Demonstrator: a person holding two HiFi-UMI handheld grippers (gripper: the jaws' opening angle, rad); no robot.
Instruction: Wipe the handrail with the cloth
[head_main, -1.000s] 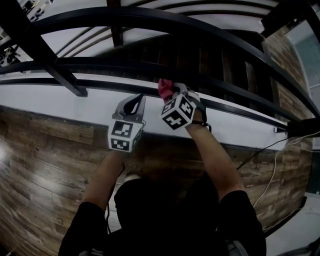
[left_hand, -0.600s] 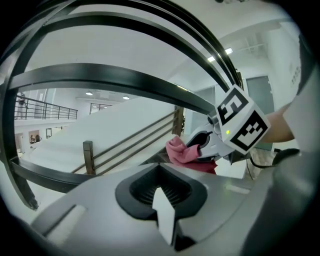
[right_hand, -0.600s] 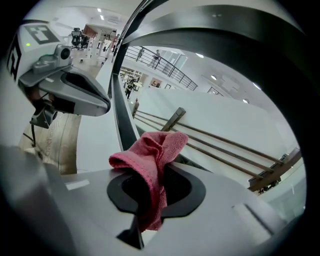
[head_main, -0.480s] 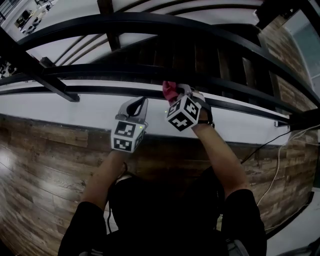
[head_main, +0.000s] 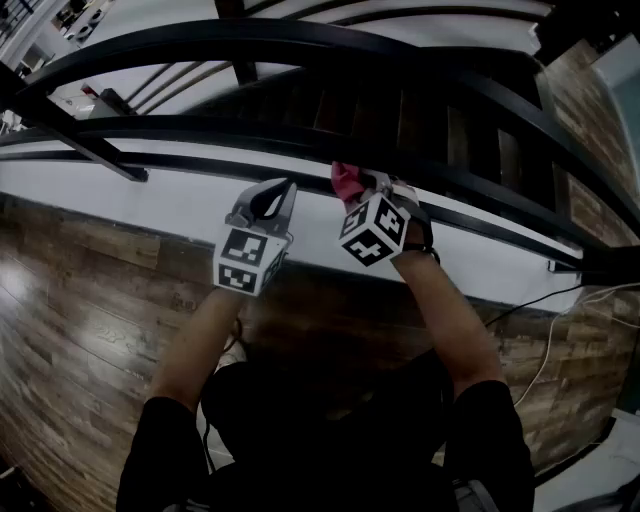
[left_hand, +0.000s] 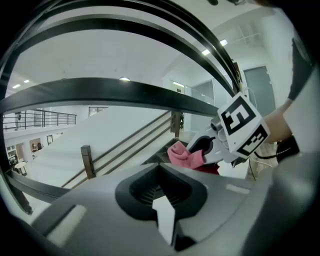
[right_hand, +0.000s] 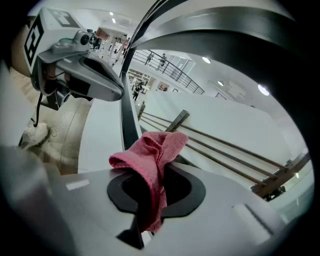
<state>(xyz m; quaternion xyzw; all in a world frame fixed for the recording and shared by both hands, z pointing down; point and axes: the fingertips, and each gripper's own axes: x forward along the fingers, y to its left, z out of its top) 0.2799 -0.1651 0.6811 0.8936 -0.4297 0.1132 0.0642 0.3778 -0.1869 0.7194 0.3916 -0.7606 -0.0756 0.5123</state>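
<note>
Gripped the pink cloth (head_main: 345, 181) in the right hand-held gripper (head_main: 362, 190), against the black handrail (head_main: 170, 162) at 12 o'clock. Held the left hand-held gripper (head_main: 280, 192) clenched on nothing, near the cloth's 9 o'clock.

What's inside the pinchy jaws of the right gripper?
A crumpled pink cloth sits pinched in the right gripper, its top poking out. The part squeezed deep between the jaws is covered.

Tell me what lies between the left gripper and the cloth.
Nothing: the head view shows an open gap between left gripper and cloth, with the rail behind.
</note>
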